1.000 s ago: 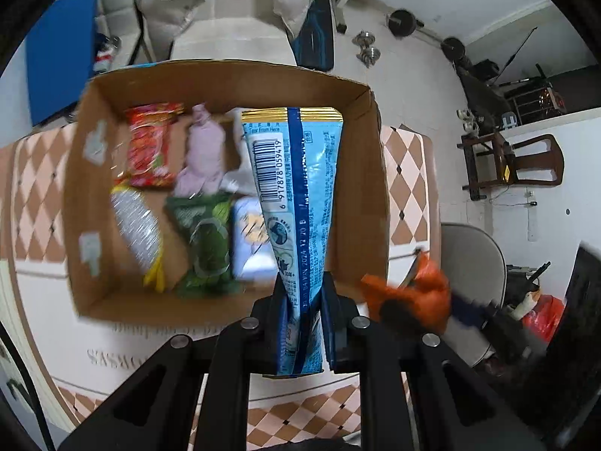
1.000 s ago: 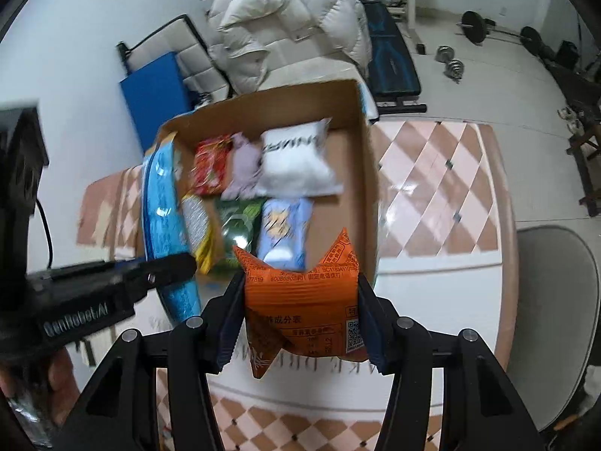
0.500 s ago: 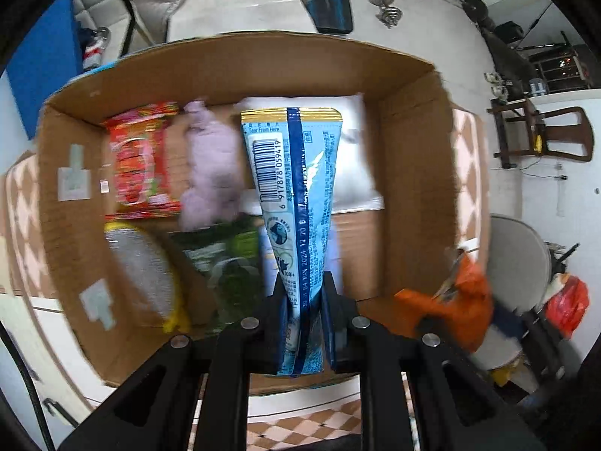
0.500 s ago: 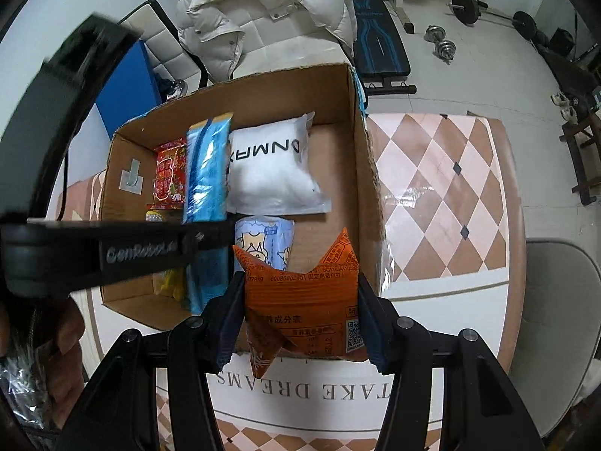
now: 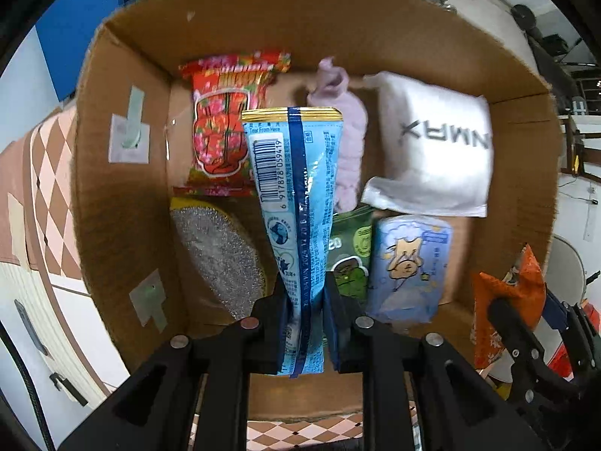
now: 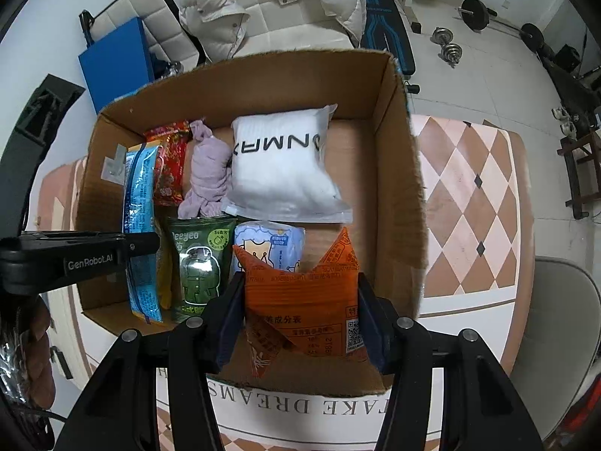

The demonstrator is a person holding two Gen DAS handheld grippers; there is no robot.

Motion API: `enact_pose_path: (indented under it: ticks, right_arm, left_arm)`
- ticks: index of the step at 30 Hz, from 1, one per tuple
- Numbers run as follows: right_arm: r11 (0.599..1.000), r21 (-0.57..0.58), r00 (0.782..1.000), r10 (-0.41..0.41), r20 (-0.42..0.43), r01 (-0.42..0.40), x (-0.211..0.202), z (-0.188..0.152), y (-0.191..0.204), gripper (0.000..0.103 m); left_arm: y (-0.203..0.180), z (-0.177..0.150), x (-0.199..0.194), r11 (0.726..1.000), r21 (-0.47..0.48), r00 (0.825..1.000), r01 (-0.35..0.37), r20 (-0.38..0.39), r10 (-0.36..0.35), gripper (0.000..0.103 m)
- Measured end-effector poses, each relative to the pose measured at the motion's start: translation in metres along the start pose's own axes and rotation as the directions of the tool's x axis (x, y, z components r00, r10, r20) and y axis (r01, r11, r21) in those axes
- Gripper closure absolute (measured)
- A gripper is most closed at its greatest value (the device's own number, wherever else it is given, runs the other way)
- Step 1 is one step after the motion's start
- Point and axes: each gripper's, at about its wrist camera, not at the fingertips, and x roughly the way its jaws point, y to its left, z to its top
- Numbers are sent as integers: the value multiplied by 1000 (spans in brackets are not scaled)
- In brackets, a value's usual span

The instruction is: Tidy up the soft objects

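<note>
My left gripper (image 5: 304, 323) is shut on a long blue snack pouch (image 5: 296, 195) and holds it inside the open cardboard box (image 5: 124, 225), over the left half. The pouch also shows in the right wrist view (image 6: 139, 225). My right gripper (image 6: 300, 312) is shut on an orange snack packet (image 6: 304, 300), held over the box's near wall (image 6: 300, 376). In the box lie a red packet (image 5: 221, 127), a lilac cloth (image 5: 349, 143), a white pillow pack (image 5: 432, 158), a silver scrubber (image 5: 218, 251), a green pack (image 6: 197, 263) and a light blue tissue pack (image 5: 409, 267).
The box stands on a table with a diamond-pattern cloth (image 6: 469, 195). A grey chair (image 6: 556, 319) is to the right. A white puffer jacket (image 6: 278, 0), a blue mat (image 6: 116, 60) and dumbbells (image 6: 447, 49) lie beyond the box.
My left gripper has moved forward and down into the box with the blue pouch. My right gripper has moved closer to the box with the orange packet.
</note>
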Motion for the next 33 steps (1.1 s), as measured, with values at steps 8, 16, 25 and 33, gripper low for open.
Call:
enact_pose_path:
  ticks: [8,16,25,33]
  right_arm:
    - [998,5,991,-55,-119,56,33,4,-5,11]
    - [1000,1,994,-31,-108,31,24,4,-3,3]
    - [996,-27,996,-87,-33,86,6,-5,2,0]
    - [993,-25,993,-115,18,115,-8,-22,7,0]
  left_arm:
    - [9,-5,-3,999,-11,999,36,-9,-36,60]
    - [24,-9,-23,999,-23,998,33,61,-32,17]
    - [42,-46,-56,999,-38,980,-2,198,9,4]
    - [37,-76,-54,993,-96,958,-67,272,91,4]
